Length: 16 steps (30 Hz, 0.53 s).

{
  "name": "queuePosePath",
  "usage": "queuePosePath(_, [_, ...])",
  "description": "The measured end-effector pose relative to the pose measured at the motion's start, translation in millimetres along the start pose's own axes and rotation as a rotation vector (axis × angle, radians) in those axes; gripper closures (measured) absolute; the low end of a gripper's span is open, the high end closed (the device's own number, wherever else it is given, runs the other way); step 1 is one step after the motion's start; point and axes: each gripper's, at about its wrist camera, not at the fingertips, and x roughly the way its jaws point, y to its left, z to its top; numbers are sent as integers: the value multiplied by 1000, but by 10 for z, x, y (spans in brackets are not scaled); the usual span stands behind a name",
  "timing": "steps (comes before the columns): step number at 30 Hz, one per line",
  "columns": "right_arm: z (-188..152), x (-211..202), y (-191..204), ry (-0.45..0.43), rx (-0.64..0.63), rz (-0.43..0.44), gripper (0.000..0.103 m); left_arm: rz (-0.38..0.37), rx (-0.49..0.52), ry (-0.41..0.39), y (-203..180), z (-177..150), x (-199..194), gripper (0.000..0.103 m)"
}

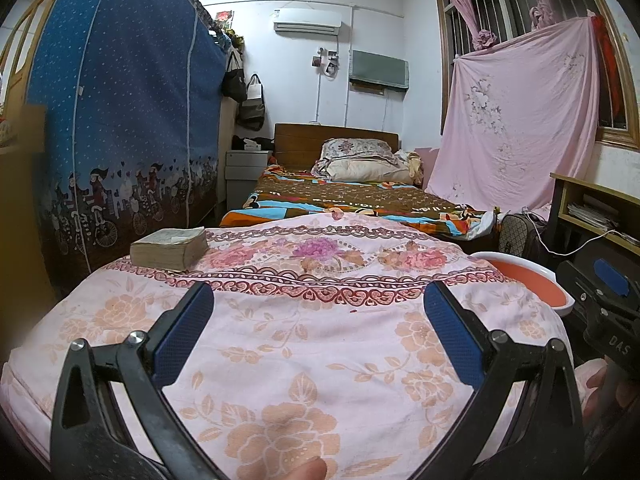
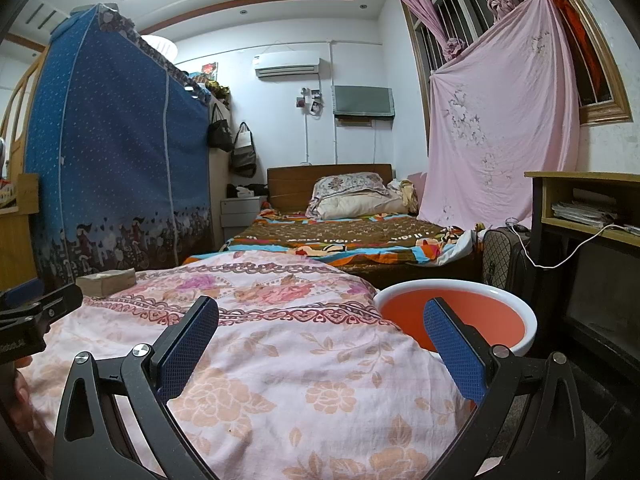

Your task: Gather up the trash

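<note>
I'm holding my left gripper (image 1: 318, 300) over the pink floral cloth (image 1: 320, 340), fingers spread wide, gripping nothing. My right gripper (image 2: 320, 316) is hanging over the same cloth, also released, its blue pads well apart and bare. In the left view, the right gripper is showing at the far right edge, just past the basin.

Taking the cloth as my landmark: the white basin with the orange inside (image 2: 456, 320) is sitting right at its right edge, rim touching or nearly touching the fabric, and my right-hand finger is crossing in front of it in the right wrist view. At the cloth's far left corner a thick, worn book (image 1: 170, 250) is lying flat. A tiny dark speck (image 1: 353, 311) is showing on the cloth between my left fingers; I can't tell what it is.

Beyond the cloth's far edge a bed with a brown patterned cover (image 1: 352, 196) is stretching away. Left of the cloth a blue fabric wardrobe (image 1: 120, 120) is standing.
</note>
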Motion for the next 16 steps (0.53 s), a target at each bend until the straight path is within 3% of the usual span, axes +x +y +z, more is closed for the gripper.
queuePosePath(16, [4,-4,0,1,1,0,0,54,6,-12,28,21,-5,11])
